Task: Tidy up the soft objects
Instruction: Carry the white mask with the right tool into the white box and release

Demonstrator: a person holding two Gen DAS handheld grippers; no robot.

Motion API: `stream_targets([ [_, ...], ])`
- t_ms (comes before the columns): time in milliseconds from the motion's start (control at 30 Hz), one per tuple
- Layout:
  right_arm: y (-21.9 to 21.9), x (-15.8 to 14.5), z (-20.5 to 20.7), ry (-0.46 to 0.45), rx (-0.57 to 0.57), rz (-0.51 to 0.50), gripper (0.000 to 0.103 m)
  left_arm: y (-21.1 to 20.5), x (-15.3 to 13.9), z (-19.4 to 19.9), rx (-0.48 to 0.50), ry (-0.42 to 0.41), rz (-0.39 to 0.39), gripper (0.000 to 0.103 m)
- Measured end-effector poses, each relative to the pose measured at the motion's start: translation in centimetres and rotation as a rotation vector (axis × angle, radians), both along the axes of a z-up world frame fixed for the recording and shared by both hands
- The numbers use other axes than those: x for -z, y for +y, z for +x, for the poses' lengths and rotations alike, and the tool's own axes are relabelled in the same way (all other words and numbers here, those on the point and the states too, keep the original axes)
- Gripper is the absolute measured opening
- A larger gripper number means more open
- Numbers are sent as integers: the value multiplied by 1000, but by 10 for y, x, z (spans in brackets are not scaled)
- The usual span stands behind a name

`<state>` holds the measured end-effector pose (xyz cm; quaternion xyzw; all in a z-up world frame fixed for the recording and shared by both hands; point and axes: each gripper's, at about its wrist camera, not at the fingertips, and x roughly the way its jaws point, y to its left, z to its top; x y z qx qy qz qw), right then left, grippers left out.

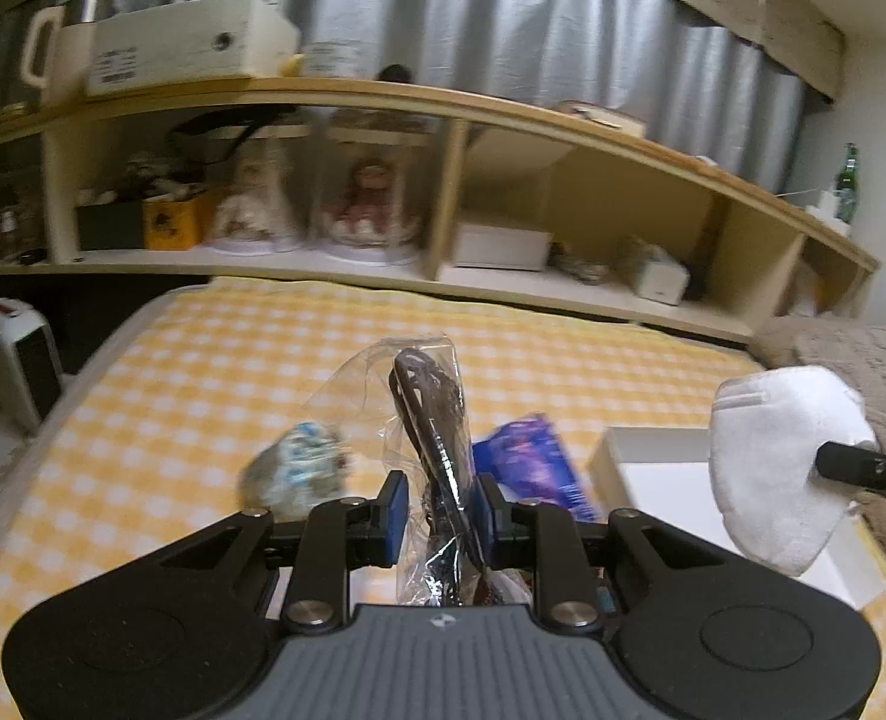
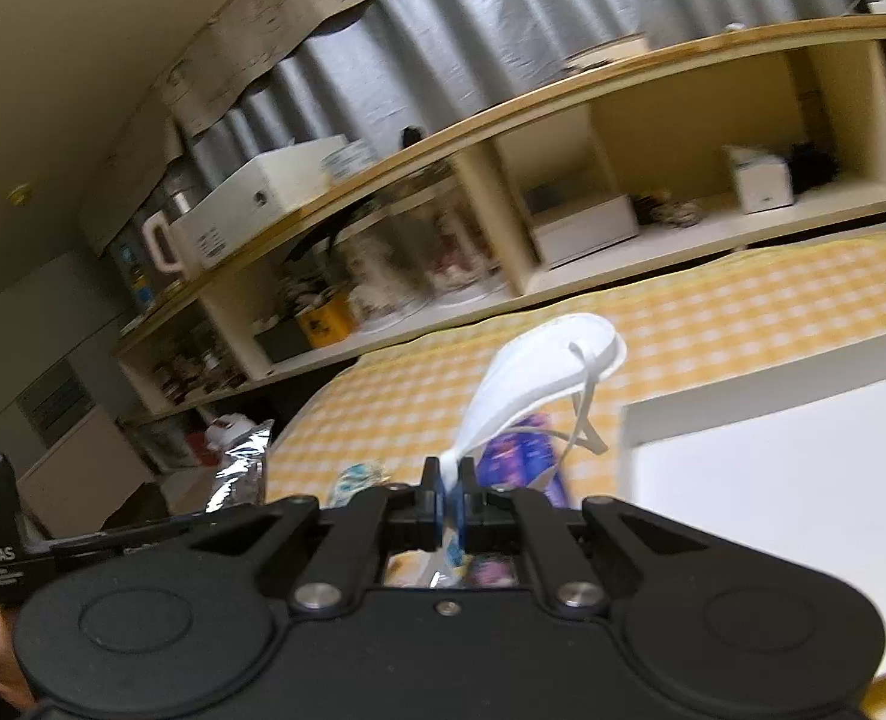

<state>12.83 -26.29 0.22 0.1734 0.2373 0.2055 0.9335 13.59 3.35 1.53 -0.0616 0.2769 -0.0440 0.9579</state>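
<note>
My left gripper is shut on a clear plastic bag holding a dark item, lifted above the yellow checked bed cover. My right gripper is shut on a white face mask, held in the air; the mask also shows in the left wrist view above a white box. The white box shows at the right in the right wrist view. A purple packet and a bluish crumpled bundle lie on the cover.
A long wooden shelf unit runs behind the bed, holding dolls, boxes and a kettle. A small white heater stands at the left. A brownish blanket lies at the right. A silver foil bag sits left of the bed.
</note>
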Motion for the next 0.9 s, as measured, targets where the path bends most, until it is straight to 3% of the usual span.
stream_targets([
  [533,-123,13,-1,51,249,28,4,-126,0,33,247,8,-49,25],
  [700,-150,28,2,104,260,53,4,-168,21,43,333,55,-65,26],
  [900,-155,56,23,245,211,67,4,-198,63,55,378,142,-98,26],
])
